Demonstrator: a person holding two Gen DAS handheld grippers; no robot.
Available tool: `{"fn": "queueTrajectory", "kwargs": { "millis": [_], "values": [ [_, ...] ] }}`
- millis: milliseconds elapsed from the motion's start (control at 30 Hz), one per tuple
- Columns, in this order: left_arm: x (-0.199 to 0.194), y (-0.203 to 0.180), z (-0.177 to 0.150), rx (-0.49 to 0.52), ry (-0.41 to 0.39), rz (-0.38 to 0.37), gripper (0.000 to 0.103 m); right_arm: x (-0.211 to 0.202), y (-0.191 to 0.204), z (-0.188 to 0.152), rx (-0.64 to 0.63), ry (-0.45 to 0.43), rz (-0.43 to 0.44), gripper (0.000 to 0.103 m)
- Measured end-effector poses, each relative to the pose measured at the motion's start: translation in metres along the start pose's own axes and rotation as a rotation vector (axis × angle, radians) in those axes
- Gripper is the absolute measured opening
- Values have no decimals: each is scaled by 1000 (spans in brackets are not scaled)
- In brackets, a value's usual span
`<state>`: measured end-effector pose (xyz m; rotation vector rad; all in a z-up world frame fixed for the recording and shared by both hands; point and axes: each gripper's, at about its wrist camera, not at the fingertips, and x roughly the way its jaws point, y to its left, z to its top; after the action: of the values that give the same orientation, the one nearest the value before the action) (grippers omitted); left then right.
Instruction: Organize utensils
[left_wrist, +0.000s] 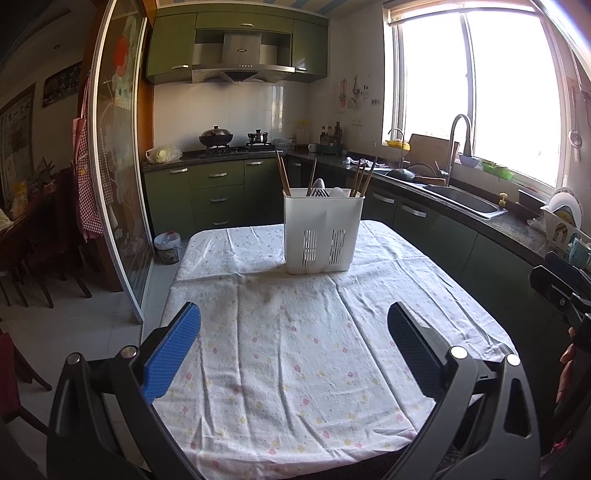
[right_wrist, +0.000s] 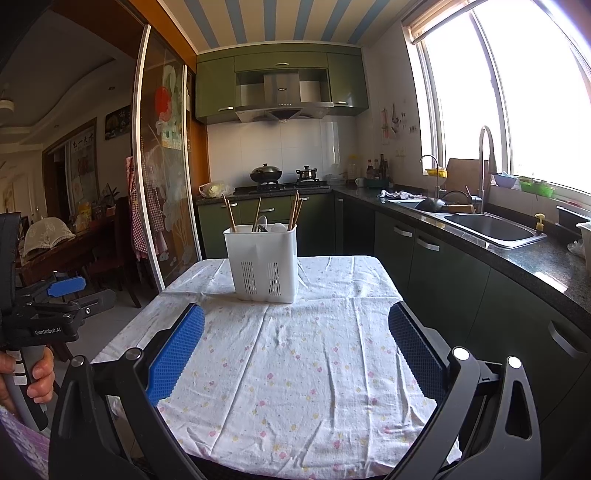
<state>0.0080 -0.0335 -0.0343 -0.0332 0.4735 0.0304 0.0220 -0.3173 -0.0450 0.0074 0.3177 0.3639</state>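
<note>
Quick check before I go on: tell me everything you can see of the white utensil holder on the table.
The utensil holder is a white, plastic-looking rectangular box standing upright on the far half of the flowered tablecloth. Its front has two slotted vent panels low down and a vertical ridge between them. Wooden chopsticks lean out at the left and right, with spoons and a dark utensil in the middle. Neither hand-held gripper touches it.

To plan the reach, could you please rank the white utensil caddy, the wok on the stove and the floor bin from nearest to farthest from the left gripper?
From the left gripper:
1. White utensil caddy, ahead on the table.
2. Floor bin, left, beyond the table.
3. Wok, back counter.
</note>
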Motion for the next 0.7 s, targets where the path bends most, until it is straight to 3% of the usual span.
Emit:
{"fn": "queueTrajectory", "kwargs": {
  "millis": [700],
  "values": [
    [-2, 1, 1, -16, -7, -2, 96, 0, 0, 0, 0, 1, 0, 98]
  ]
}}
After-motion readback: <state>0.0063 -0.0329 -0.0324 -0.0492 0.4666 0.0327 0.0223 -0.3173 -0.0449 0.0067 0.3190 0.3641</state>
